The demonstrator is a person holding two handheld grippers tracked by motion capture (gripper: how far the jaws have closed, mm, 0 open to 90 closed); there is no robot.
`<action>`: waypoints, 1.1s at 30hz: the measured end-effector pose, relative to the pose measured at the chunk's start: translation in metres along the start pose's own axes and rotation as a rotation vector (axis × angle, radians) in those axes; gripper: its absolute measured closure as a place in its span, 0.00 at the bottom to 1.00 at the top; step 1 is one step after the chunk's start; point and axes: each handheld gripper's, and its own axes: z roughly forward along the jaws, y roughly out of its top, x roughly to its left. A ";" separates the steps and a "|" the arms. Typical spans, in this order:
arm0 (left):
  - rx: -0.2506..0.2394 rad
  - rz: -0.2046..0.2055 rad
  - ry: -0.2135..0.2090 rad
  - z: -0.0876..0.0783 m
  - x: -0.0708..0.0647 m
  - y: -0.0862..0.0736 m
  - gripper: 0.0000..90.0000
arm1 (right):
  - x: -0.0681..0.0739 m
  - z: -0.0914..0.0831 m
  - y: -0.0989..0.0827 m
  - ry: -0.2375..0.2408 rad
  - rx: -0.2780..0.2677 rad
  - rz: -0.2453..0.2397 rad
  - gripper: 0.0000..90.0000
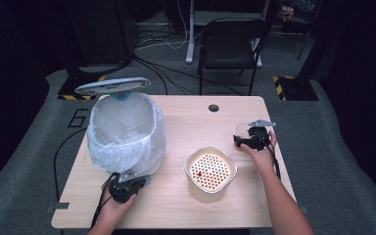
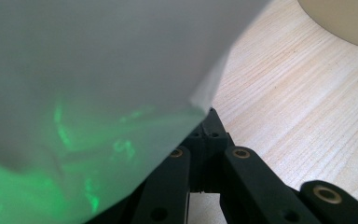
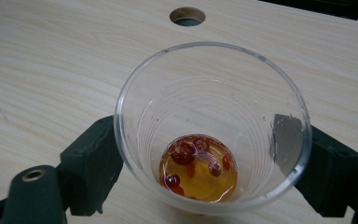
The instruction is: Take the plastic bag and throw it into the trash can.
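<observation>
A clear plastic cup (image 3: 212,93) stands on the wooden table (image 3: 51,60), holding a little amber liquid with red bits (image 3: 198,168). My right gripper (image 3: 209,158) has one black jaw on each side of the cup, pads against its wall. In the high view the cup (image 1: 241,129) and my right gripper (image 1: 243,135) are at the table's right. My left gripper (image 1: 127,177) sits at the foot of the bin lined with a white bag (image 1: 125,132). Its jaws (image 2: 211,123) are shut, with the bag's edge (image 2: 121,70) pinched at their tips.
A cream pot with a perforated strainer insert (image 1: 210,171) and a red bit on it stands between my hands; its side shows as the cream pot (image 2: 345,18). The bin's lid (image 1: 112,86) stands raised behind it. A cable hole (image 1: 213,107) is near the far edge, a chair (image 1: 230,44) beyond.
</observation>
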 end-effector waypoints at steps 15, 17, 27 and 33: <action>0.005 0.005 -0.001 0.000 0.000 0.000 1.00 | -0.002 0.005 0.003 -0.008 0.011 -0.016 0.38; 0.004 0.005 -0.001 0.000 0.000 0.000 1.00 | -0.003 0.005 0.002 -0.005 0.011 -0.027 0.40; 0.002 0.000 0.001 0.000 0.000 0.000 1.00 | -0.002 -0.004 -0.004 0.024 0.013 -0.048 0.44; 0.002 0.000 0.001 0.000 0.000 0.000 1.00 | -0.002 -0.013 -0.008 0.043 0.018 -0.057 0.44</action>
